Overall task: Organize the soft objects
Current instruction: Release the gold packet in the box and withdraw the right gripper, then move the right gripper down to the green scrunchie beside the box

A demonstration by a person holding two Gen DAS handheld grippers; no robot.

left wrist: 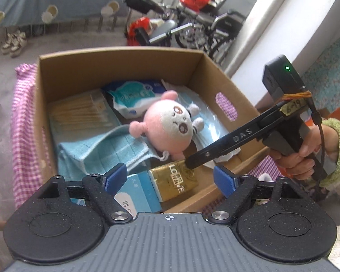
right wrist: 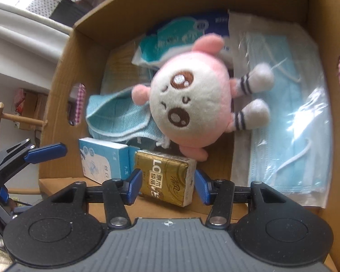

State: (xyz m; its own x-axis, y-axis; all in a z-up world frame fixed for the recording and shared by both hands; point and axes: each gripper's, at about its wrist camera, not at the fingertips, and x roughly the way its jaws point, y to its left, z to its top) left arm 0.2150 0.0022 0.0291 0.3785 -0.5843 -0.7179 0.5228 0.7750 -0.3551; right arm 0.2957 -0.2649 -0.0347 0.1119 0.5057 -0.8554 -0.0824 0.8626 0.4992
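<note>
Cardboard fills the left wrist view: the open box holds nearly everything soft. The pink plush toy lies near the middle on a folded blue cloth, with a blue-and-white tissue pack at its 11 o'clock and a bag of face masks at its 3 o'clock. A gold tissue packet sits at 6 o'clock, beside a blue carton. The left gripper hangs released above the near rim, holding nothing. The right gripper reaches in from 3 o'clock; its arm reads "DAS", and a taped tag carries handwriting I read as "6-19".

From the right wrist view, the right gripper is spread wide, its blue pads either side of the gold packet without visibly touching it. The packet shows "LO" and Chinese characters too small to read surely; the carton also bears Chinese print. The plush is at 12 o'clock, masks at 2 o'clock.

Packing looks largely done; I judge the gold packet either just placed or awaiting adjustment.
</note>
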